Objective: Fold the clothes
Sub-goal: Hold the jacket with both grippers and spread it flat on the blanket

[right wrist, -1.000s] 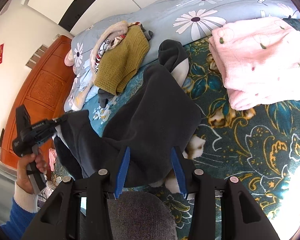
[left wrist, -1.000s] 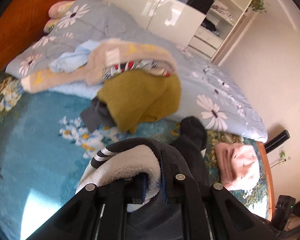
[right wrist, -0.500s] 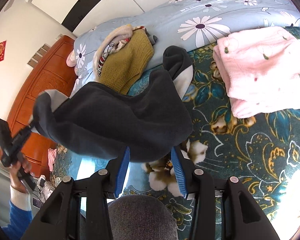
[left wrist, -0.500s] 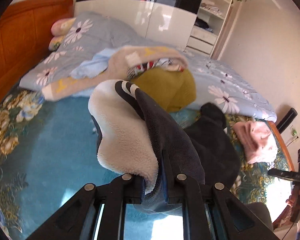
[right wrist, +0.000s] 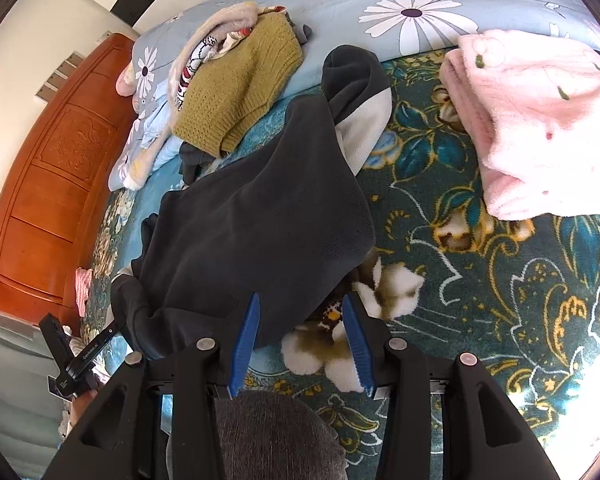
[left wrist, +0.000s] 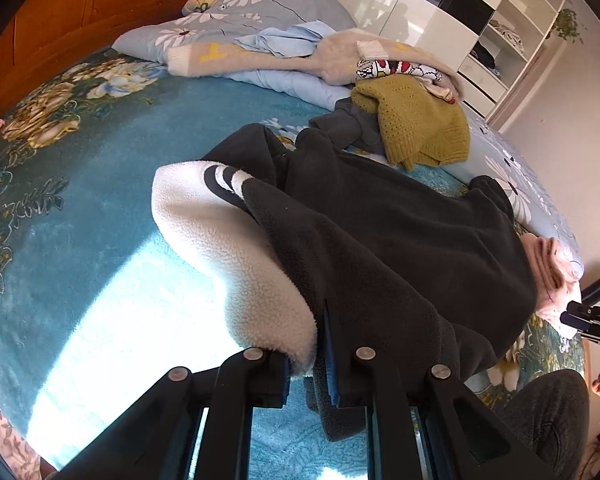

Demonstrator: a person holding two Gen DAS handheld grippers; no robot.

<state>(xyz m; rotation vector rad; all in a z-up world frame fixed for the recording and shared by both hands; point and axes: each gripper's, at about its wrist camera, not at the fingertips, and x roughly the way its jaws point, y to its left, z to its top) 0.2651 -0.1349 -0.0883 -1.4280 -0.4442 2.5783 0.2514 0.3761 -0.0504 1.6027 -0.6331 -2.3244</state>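
1. A dark grey fleece garment (left wrist: 400, 240) is seen spread across a teal floral blanket (left wrist: 80, 208) on the bed, its white sherpa lining (left wrist: 220, 240) turned out at one corner, where black stripes are shown.
2. That corner is clamped by the left gripper (left wrist: 320, 360), with fleece pinched tightly between its blue-padded fingers (left wrist: 329, 360).
3. The right gripper (right wrist: 300, 344) is held with its jaws apart at the garment's near hem; the dark fabric (right wrist: 260, 220) is overlapped by the blue pad of one finger (right wrist: 246, 340), while the patterned blanket (right wrist: 500, 300) is seen in the gap. Nothing is gripped.
4. The garment's hood (right wrist: 352, 80) is shown lying at the far end, against a grey daisy-print quilt (right wrist: 400, 8).
5. A mustard knit sweater (right wrist: 240, 84) is pictured beyond the garment, topping a heap of unfolded clothes (left wrist: 340, 56).
6. A folded pink fleece item (right wrist: 540, 128) is seen lying to the right on the blanket, apart from the dark garment.
7. An orange wooden headboard (right wrist: 48, 184) and a white wardrobe (left wrist: 440, 12) are visible behind.
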